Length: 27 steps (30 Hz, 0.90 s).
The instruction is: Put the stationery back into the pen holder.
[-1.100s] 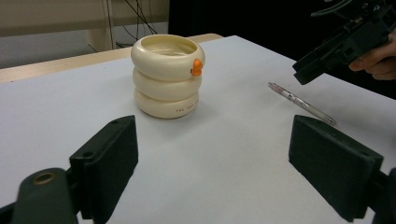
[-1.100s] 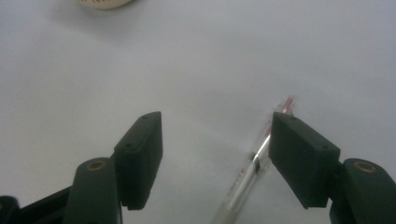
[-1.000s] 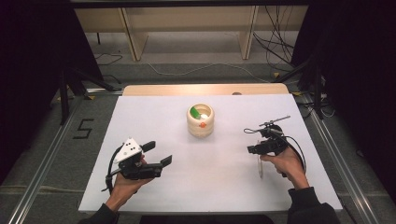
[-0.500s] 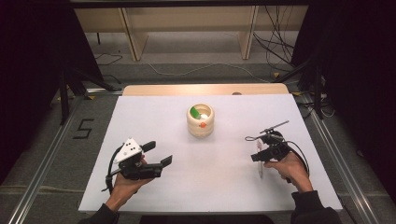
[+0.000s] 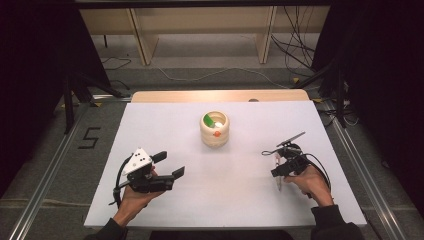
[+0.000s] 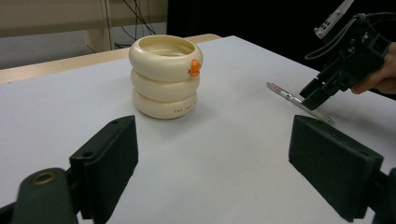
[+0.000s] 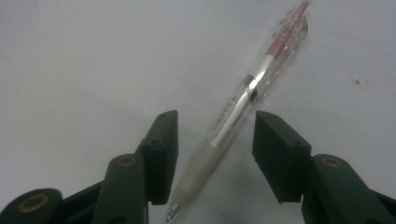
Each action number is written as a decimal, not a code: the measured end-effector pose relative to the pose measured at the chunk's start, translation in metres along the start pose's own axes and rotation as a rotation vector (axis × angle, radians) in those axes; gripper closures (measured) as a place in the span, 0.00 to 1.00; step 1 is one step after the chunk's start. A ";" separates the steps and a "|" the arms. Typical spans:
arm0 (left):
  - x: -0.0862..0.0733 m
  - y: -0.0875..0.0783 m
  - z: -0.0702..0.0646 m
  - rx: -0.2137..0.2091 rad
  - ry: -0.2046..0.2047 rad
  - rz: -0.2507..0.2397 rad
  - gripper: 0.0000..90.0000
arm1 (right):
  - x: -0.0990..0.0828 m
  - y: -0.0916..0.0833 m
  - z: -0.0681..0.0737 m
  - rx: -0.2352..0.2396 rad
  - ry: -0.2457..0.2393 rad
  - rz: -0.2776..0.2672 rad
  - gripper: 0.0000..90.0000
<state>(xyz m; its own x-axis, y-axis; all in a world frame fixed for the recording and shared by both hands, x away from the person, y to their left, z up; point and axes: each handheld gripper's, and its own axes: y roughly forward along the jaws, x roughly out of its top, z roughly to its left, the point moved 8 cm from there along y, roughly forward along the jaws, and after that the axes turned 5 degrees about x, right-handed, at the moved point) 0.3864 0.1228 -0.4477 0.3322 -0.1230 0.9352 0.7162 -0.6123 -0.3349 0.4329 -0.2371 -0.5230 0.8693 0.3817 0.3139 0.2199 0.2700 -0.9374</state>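
Currently the right tool (image 7: 212, 135) is down over the pen (image 7: 243, 102), which lies flat on the white surface (image 5: 165, 125) right of the cream ringed cup (image 5: 215, 132). Jaws have just been closing; the right gripper view shows the pen between them, pads clear of the barrel on both sides. High view can't resolve that gap. Left tool (image 6: 212, 158) is spread wide, nothing in it; its view shows the cup's orange beak.
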 end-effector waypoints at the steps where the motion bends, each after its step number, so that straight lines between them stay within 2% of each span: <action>1: 0.000 0.000 0.000 0.000 0.000 0.000 0.17 | 0.000 0.000 0.000 0.009 -0.001 0.000 0.60; 11: 0.000 0.000 0.000 0.000 0.002 0.003 0.17 | -0.003 0.007 -0.002 -0.003 0.009 0.031 0.65; 17: 0.000 0.000 0.000 0.003 0.003 0.000 0.17 | 0.000 0.009 -0.001 -0.049 -0.011 0.051 0.70; 27: -0.001 0.001 0.000 0.003 0.008 0.005 0.17 | 0.003 0.011 -0.003 -0.069 -0.019 0.082 0.75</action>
<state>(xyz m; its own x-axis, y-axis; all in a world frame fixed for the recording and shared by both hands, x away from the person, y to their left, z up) 0.3867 0.1226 -0.4488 0.3305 -0.1322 0.9345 0.7166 -0.6092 -0.3396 0.4395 -0.2354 -0.5324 0.8773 0.4170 0.2375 0.1787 0.1756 -0.9681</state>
